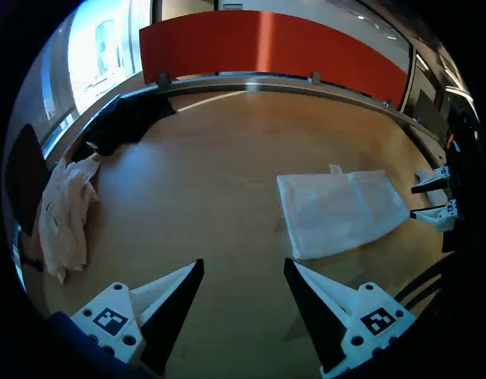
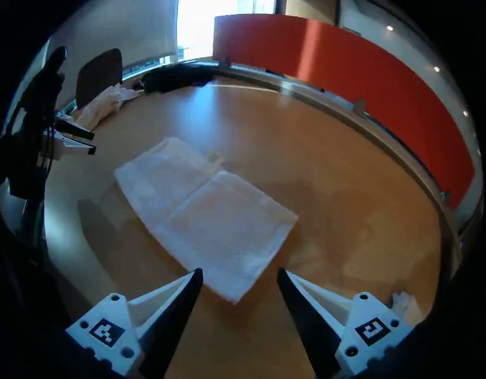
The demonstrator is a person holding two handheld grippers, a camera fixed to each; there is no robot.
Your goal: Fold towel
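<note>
Jaws of our left gripper [image 1: 243,262] stand wide apart and empty in the left gripper view, low over the table [image 1: 211,177], with the towel [image 1: 340,211] flat ahead to the right and the right gripper [image 1: 412,202] beyond it cut off at the edge. In the right gripper view our right gripper [image 2: 239,273] gapes empty just short of the near corner of the towel [image 2: 205,211], the left gripper [image 2: 91,143] far off, half in shadow.

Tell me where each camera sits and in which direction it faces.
Left gripper view: rides on the left tongs, open, facing across the wooden table to the red partition; white towel at right.
Right gripper view: rides on the right tongs, open, facing down on the towel.
Shared: towel, table, partition; each shows the other tongs at its edge.
</note>
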